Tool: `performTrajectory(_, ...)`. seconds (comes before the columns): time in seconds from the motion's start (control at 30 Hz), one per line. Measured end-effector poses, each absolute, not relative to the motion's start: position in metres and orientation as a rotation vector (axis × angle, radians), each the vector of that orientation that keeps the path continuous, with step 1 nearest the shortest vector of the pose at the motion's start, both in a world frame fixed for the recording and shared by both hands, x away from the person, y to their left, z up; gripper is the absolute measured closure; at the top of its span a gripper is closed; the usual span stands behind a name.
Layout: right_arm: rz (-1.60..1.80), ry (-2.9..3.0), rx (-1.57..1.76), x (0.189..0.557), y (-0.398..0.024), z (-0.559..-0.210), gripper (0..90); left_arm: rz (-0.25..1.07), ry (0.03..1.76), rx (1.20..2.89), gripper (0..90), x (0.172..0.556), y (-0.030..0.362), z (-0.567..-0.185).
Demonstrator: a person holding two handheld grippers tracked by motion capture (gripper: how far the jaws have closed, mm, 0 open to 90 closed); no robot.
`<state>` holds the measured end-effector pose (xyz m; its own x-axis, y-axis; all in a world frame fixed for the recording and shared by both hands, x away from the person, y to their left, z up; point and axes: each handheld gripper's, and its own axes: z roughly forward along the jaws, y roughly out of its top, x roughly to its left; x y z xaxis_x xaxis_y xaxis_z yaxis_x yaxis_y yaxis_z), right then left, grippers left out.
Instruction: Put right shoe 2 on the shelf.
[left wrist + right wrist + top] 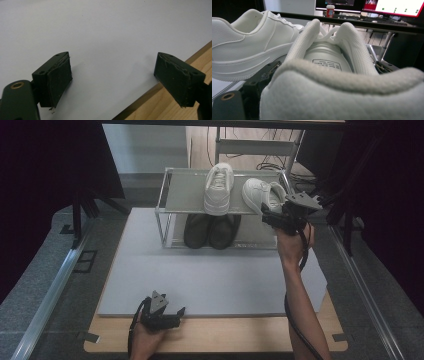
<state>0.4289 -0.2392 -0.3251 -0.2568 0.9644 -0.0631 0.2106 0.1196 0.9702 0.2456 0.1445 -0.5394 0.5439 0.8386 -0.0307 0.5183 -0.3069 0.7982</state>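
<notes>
Beneath the shoe rack (170, 190): grey mat (210, 280) (wooden table (225, 335) under).

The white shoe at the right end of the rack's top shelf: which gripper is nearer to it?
Right. The right gripper is at the heel of that white shoe, jaws on either side of it. The left gripper rests far off at the table's near edge, open.

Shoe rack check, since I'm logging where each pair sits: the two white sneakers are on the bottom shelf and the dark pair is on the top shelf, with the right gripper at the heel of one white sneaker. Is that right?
Not quite: the shelves are swapped. The high view shows the white sneakers on the top shelf of the rack and the dark pair on the bottom shelf. The right gripper is indeed at the heel of the right-hand white sneaker.
</notes>
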Motion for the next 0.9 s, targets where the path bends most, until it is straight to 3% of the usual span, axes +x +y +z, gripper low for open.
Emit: performTrajectory(0.9, 1.279, 1.664, 1.144, 0.414, -0.257, -0.318, 5.7, 0.511, 1.095, 1.984, 14.2, 0.246, 0.145, -0.539)
